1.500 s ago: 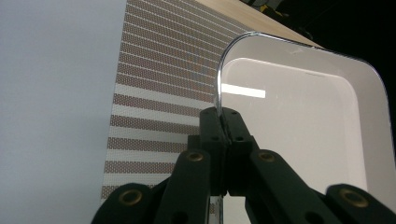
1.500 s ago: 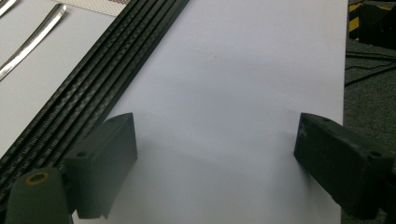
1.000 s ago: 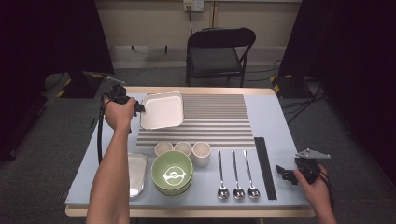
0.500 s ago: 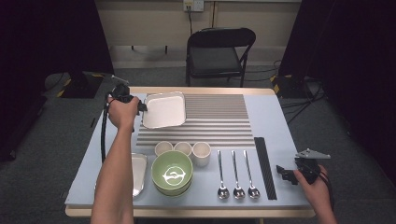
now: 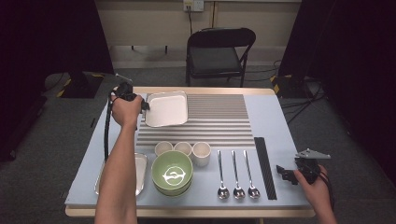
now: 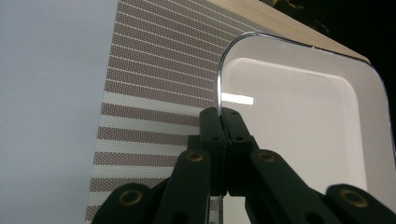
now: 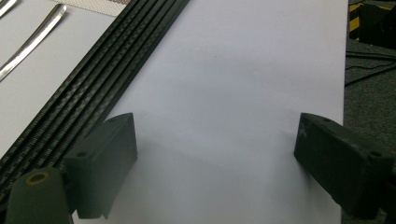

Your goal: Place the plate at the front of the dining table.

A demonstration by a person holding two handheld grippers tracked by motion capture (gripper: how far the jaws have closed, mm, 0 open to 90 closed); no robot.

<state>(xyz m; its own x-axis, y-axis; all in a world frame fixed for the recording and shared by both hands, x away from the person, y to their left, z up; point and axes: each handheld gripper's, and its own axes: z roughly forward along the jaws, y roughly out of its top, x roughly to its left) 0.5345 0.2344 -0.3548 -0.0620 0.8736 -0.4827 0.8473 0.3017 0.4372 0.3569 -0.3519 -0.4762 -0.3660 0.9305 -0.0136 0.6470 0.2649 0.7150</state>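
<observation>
White tray shifted slightly right on striped mat w/ left tool clenched on its rim; right tool released, unmoved.

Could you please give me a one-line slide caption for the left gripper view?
Left gripper shut on the rim of a white tray lying on the striped mat.
</observation>
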